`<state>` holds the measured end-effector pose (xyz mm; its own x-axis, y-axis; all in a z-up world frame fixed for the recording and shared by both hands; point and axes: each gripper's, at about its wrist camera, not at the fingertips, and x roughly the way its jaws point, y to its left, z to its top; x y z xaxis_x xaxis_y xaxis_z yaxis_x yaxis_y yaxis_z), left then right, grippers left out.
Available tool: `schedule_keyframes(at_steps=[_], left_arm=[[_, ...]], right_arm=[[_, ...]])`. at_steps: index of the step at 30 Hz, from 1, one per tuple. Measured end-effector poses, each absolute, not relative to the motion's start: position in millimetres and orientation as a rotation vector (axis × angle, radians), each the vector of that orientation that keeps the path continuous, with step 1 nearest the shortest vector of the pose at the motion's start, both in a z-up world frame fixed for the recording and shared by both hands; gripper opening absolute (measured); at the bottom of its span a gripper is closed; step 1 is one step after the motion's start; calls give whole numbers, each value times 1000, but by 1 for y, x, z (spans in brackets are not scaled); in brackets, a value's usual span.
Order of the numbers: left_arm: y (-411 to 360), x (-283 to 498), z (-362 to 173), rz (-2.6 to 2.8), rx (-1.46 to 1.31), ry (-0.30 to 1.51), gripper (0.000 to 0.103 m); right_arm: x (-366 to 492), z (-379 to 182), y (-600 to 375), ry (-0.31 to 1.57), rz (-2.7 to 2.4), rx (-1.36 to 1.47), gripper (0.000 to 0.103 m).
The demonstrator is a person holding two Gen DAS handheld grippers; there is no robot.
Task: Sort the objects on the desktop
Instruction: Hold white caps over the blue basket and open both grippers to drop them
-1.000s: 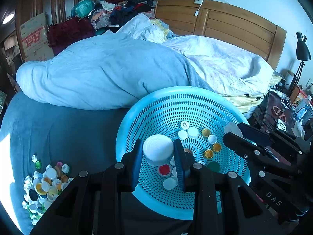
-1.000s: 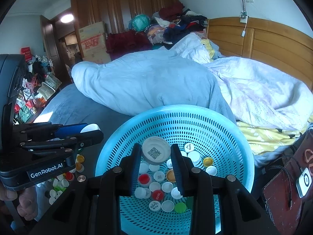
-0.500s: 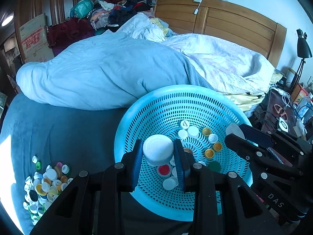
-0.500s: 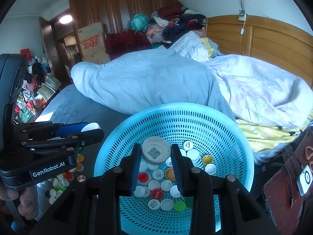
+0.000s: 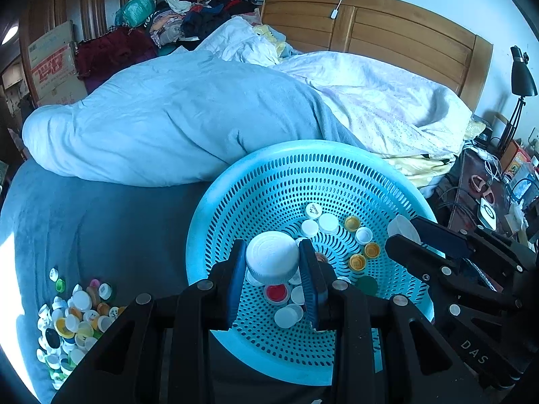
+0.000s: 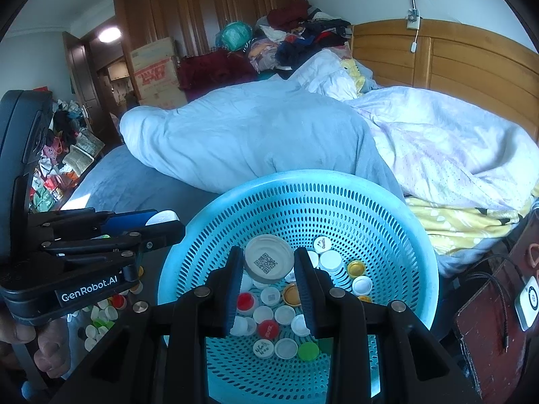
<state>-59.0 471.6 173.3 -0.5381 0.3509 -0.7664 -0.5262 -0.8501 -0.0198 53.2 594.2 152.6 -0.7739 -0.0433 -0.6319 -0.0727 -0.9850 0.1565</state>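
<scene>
Your left tongs (image 5: 272, 262) clamp a white cap (image 5: 272, 256), right tongs (image 6: 267, 266) clamp a QR-code lid (image 6: 268, 262), both frame center, over the blue basket (image 5: 235, 188).

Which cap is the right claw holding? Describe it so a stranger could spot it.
Find the blue basket on the bed. Above its middle, the right claw grips a white cap. It is far larger than the loose caps below, and the only one with a black QR code inside.
</scene>
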Motion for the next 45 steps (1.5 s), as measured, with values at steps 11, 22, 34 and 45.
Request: schedule_keyframes(at_steps=[11, 22, 34, 45], left_arm=[[476, -58, 167, 2357, -1126, 305, 27], [477, -59, 165, 2347, -1135, 312, 26], [479, -58, 162, 2365, -1128, 340, 29], [418, -54, 167, 2447, -1034, 279, 56]], right_arm=[[54, 148, 597, 286, 2923, -1066, 34], [54, 144, 598, 286, 2920, -1071, 34], [54, 141, 601, 291, 2907, -1062, 48], [62, 147, 596, 308, 2944, -1015, 72]])
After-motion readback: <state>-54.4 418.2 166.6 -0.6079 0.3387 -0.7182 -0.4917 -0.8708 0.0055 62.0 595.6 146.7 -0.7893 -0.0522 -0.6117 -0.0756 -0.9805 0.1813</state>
